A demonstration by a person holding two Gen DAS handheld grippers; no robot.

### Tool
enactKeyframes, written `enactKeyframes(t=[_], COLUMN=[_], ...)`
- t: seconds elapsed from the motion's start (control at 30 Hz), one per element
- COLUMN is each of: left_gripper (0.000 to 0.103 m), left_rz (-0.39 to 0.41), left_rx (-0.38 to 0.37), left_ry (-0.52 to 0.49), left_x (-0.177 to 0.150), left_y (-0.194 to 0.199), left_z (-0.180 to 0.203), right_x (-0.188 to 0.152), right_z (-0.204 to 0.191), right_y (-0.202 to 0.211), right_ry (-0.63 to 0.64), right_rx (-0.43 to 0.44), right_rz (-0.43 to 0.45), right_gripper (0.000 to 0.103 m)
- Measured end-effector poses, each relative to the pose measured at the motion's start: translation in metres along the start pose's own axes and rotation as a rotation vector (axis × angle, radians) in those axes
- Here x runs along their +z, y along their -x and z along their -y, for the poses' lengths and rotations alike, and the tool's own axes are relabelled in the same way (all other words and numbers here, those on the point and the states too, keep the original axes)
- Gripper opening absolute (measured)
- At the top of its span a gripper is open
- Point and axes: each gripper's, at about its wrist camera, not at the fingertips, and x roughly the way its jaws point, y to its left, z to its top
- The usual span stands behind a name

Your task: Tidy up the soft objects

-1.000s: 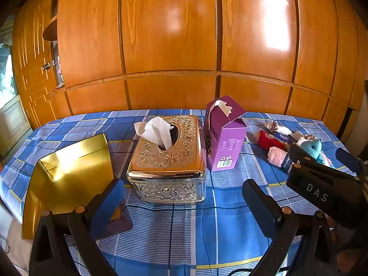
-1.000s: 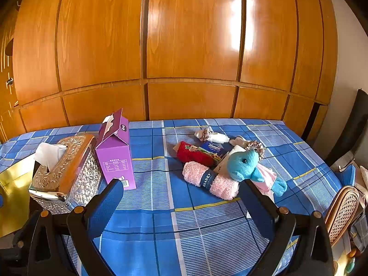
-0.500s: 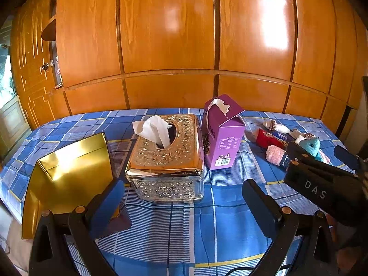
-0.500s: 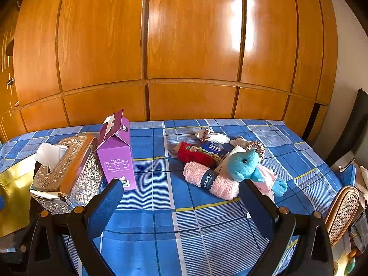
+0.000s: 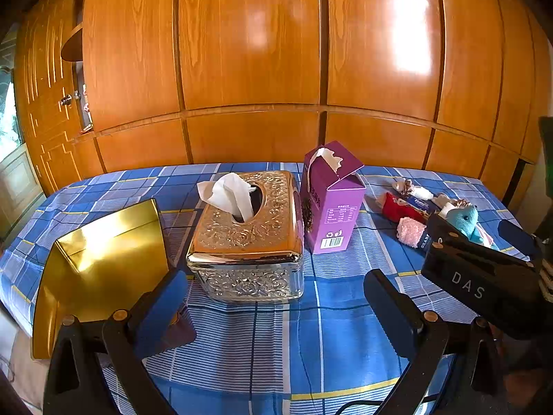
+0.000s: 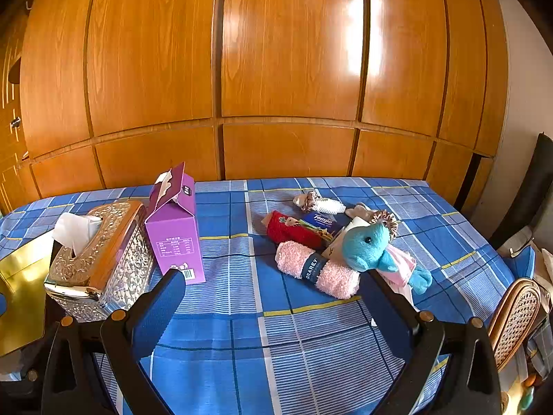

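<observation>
From the left wrist, a table under a blue plaid cloth (image 5: pixel 262 339) stands against a wall of glossy orange wood panels (image 5: pixel 249 52), with a panelled door (image 5: pixel 38 110) at far left. The left gripper (image 5: pixel 273 297) hangs low over the near edge, its jaws spread wide with nothing between them. Ahead of it sits an embossed metal tissue box (image 5: pixel 247 238) with a white tissue poking up, a shiny gold bag (image 5: pixel 100 263) lying to its left, and an opened purple carton (image 5: pixel 330 200) standing upright just beside its right end. The soft things lie in a cluster at far right: a rolled pink towel (image 5: pixel 409 230), a red pouch (image 5: pixel 397 207) and a blue plush toy (image 5: pixel 465 218), partly hidden behind the black body of the right gripper (image 5: pixel 480 283), which bears the letters DAS.

From the right wrist, the same cloth (image 6: pixel 221 352) and panels (image 6: pixel 287 52) fill the view; a wicker chair back (image 6: pixel 515 314) shows at lower right. The right gripper (image 6: pixel 273 297) is released too, fingers wide apart above the cloth, empty. The pink towel (image 6: pixel 321 269) lies between the fingers' line of sight, its long axis running from upper left to lower right, a dark band around its middle. The blue plush (image 6: pixel 369 245) rests against its right end, facing the camera. The red pouch (image 6: pixel 293 231) lies just behind, roughly parallel, beside a Tempo tissue pack (image 6: pixel 323 221).
</observation>
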Motion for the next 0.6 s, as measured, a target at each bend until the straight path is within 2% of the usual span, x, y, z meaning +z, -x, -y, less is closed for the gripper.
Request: enactKeyframes(t=[0.6], left_gripper=[0.103], left_rz=[-0.007], left_rx=[-0.011], left_ry=[-0.007], left_x=[-0.0017], left_y=[0.0016], left_z=[0.0029], right_x=[-0.0011], right_z=[0.0035], right_y=[-0.0003], right_ry=[-0.009], right_rx=[-0.002], right_rz=[-0.001], right_gripper=[0.103])
